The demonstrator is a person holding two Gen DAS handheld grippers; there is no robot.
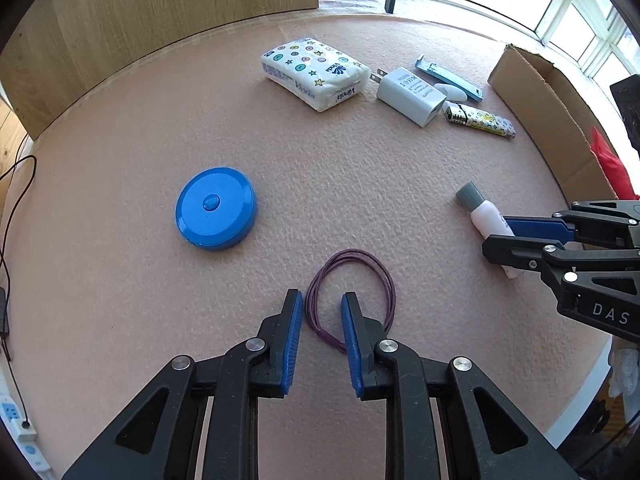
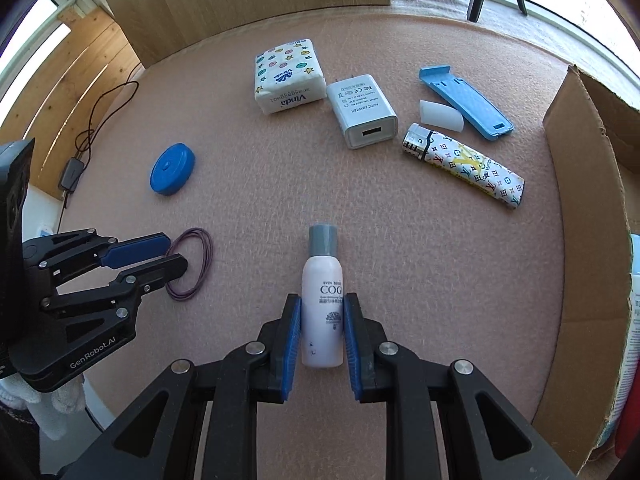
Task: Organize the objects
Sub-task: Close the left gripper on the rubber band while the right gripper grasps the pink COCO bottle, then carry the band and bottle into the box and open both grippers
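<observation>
Left wrist view shows the left gripper (image 1: 320, 300) low over the pink felt-like table cover (image 1: 120, 300), its blue-padded fingers parted with a clear gap. One side of the thin purple elastic hair loop (image 1: 352, 264) lies between them, but the pads do not press it — nothing is held.

From the right wrist camera, the right gripper (image 2: 322, 312) has its two fingers on both sides of the small white plastic bottle with a grey cap (image 2: 323, 300), which lies flat on the cover with the cap pointing away. The pads are at the bottle's sides; whether they already squeeze it, I cannot tell.

Farther on the cover rest the round blue plastic case (image 2: 173, 168), the white tissue pack with coloured buttons and stars (image 2: 288, 76), the white USB wall charger (image 2: 362, 110) just beside it, the long lighter with a white monogram pattern (image 2: 464, 164), a small white translucent cap (image 2: 440, 114) and a light blue plastic clip-shaped piece (image 2: 466, 102). At the right side stands the open brown cardboard box (image 2: 580, 200).
</observation>
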